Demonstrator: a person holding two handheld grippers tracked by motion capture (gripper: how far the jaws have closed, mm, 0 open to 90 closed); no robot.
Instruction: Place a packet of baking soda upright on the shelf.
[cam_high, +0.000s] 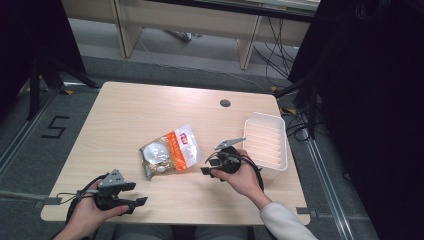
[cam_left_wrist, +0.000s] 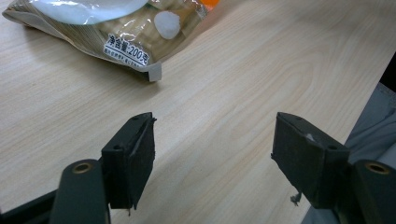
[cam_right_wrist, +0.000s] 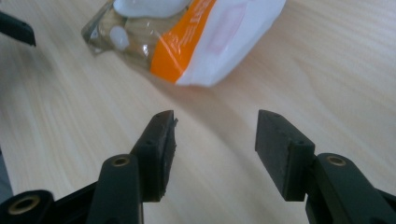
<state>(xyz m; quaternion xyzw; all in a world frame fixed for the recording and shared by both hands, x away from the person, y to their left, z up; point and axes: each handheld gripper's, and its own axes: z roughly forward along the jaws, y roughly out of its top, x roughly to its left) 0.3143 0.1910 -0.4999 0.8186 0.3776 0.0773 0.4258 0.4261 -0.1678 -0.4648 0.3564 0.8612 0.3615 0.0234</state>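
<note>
Lying mid-table, the bag (cam_high: 171, 152) waits; the right tool (cam_high: 209, 165) gapes beside it to grab, the left tool (cam_high: 138, 194) spread near the front edge.

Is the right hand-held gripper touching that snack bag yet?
Apart. The right gripper view shows the right hand-held gripper open, with bare table between its jaws and the snack bag.

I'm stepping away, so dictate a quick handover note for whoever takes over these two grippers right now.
Left gripper: open, empty, near the table's front left edge.
Right gripper: open, empty, just right of the snack bag, not touching it.
Snack bag lies flat mid-table; white tray sits at the right, with nothing visible in it.
Done: nothing gripped yet.
Left: probably grasp the bag and move it, perhaps into the tray.
</note>
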